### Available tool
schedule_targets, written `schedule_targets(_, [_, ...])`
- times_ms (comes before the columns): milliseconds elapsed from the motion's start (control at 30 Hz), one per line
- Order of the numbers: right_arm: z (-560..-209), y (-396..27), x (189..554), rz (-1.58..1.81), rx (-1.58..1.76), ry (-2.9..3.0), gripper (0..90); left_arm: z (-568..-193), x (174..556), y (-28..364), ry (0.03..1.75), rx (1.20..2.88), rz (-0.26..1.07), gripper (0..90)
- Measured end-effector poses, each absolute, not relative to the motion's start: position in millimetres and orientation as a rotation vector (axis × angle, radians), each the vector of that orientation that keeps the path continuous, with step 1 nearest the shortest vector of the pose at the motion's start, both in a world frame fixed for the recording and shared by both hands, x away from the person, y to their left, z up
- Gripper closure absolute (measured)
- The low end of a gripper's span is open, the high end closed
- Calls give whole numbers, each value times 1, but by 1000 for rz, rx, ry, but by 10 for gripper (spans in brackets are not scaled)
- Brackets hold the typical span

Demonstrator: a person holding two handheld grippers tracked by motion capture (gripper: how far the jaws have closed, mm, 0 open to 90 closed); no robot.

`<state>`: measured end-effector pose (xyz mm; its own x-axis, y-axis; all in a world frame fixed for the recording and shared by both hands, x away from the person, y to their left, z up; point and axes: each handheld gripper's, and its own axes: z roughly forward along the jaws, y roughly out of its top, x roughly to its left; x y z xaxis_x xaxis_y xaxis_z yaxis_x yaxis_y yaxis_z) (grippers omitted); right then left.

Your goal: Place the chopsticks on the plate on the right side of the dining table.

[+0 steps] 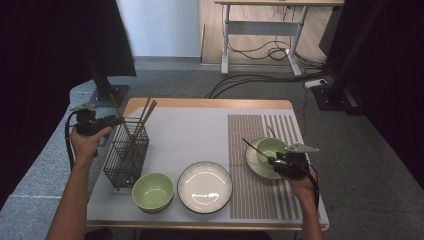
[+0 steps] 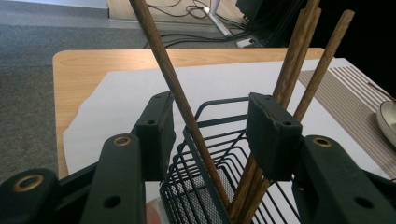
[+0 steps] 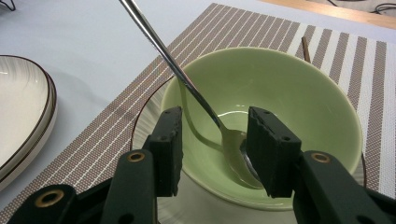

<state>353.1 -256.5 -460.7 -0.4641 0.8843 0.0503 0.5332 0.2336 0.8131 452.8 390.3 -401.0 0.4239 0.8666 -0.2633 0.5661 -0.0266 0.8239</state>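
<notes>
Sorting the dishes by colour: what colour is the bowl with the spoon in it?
Pale green; the bowl shows best in the right gripper view, spoon resting inside.

My left gripper [image 2: 210, 126] sits at the wire basket [image 1: 126, 152], jaws apart with 1 chopstick [image 2: 175, 88] leaning between them; the other chopsticks [image 2: 299, 56] crowd the right pad, so little room is left there. Beyond the basket, the white mat [image 1: 192, 135] lies open as far as the striped placemat [image 1: 260, 170]. Along the near edge, a green bowl [image 1: 153, 191] and a white plate [image 1: 205, 186] stand just beside each other. My right gripper [image 3: 215, 144] straddles the near rim of the second green bowl [image 3: 289, 88]; the spoon [image 3: 187, 81] slants up between its jaws.
</notes>
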Motion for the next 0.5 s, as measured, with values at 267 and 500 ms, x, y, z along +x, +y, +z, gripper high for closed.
schedule_targets(267, [-462,-259,353,1105,1311,2085,559,-403,458,393,1258,1707,397,520])
schedule_targets(500, [-461,-259,353,1101,1313,2082,559,-403,462,394,1265,1703,400,525])
